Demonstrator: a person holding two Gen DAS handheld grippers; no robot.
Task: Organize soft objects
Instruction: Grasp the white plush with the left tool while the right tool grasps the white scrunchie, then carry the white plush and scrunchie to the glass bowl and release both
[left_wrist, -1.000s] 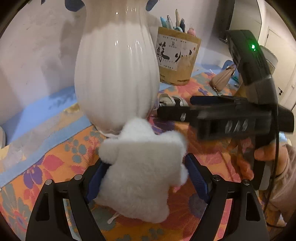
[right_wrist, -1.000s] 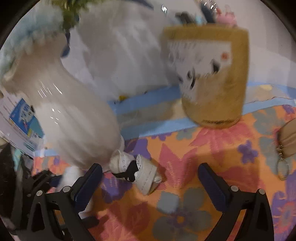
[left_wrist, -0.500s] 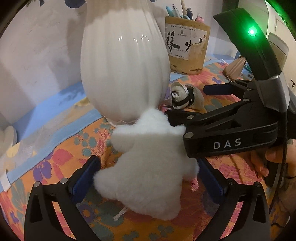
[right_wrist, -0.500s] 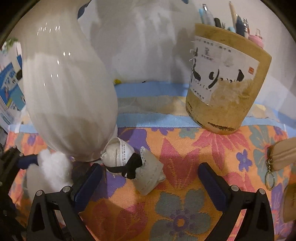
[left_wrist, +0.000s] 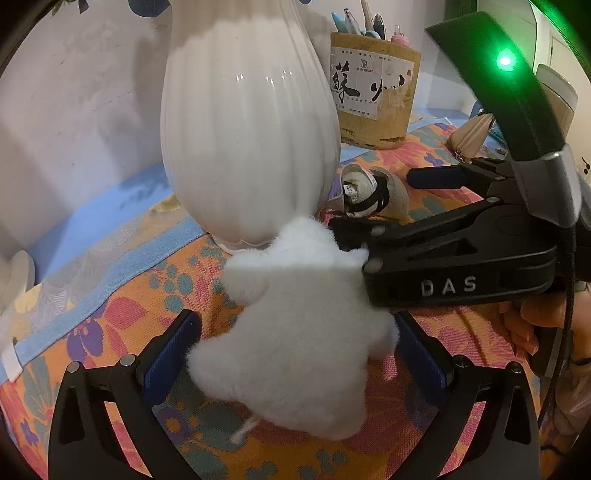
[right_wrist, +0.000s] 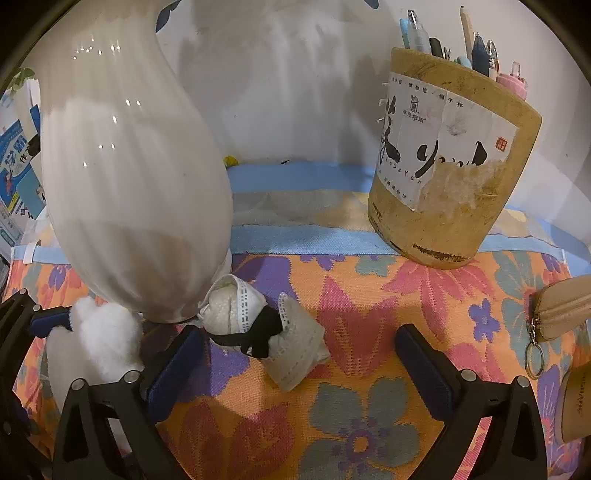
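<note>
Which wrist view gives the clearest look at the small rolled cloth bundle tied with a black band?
The right wrist view: the cloth bundle lies whole and unblocked beside the white vase, just ahead of the open right gripper. The left wrist view shows it farther off, its lower edge hidden behind the right gripper's finger.

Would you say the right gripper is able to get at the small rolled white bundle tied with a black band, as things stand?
Probably yes. The right gripper is open, and the bundle lies on the floral cloth just ahead of its left finger, nothing over it. The white vase touches the bundle's far end, so the approach is tight there.
</note>
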